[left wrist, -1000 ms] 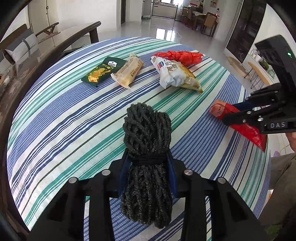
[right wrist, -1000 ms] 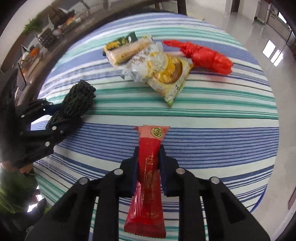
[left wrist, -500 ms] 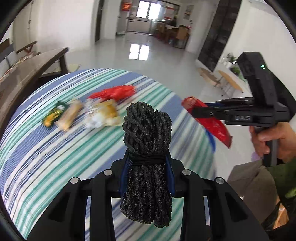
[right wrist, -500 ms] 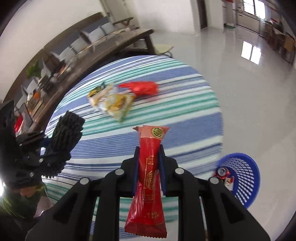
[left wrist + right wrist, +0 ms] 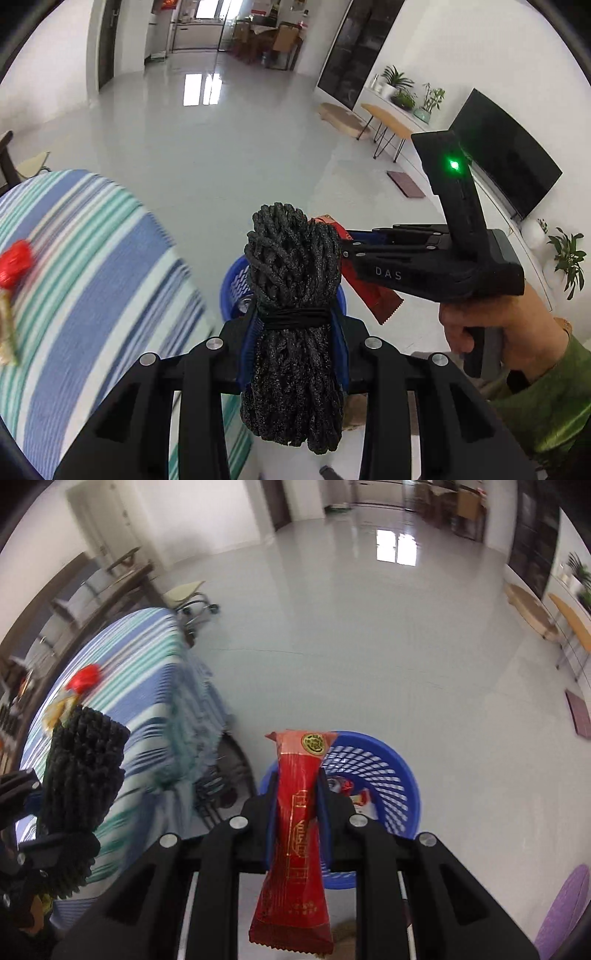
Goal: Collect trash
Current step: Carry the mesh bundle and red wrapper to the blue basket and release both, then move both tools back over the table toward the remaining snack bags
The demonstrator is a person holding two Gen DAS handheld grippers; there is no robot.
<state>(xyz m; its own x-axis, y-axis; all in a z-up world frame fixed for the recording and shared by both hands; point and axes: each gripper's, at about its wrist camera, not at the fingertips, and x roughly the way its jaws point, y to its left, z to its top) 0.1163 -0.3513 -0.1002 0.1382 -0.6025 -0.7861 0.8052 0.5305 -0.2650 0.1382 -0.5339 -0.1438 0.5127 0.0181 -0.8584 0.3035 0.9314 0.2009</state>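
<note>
- Left black two-finger gripper [image 5: 293, 325]: jaws clamped on a bundle of black netted cord [image 5: 293, 332].
- Right black two-finger gripper [image 5: 297, 805]: jaws pinching a long red foil packet [image 5: 295, 834], gripped by a bare hand [image 5: 491, 328].

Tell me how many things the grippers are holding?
2. The left gripper clamps a black rope bundle. The right gripper clamps a red wrapper above the blue basket.
</note>
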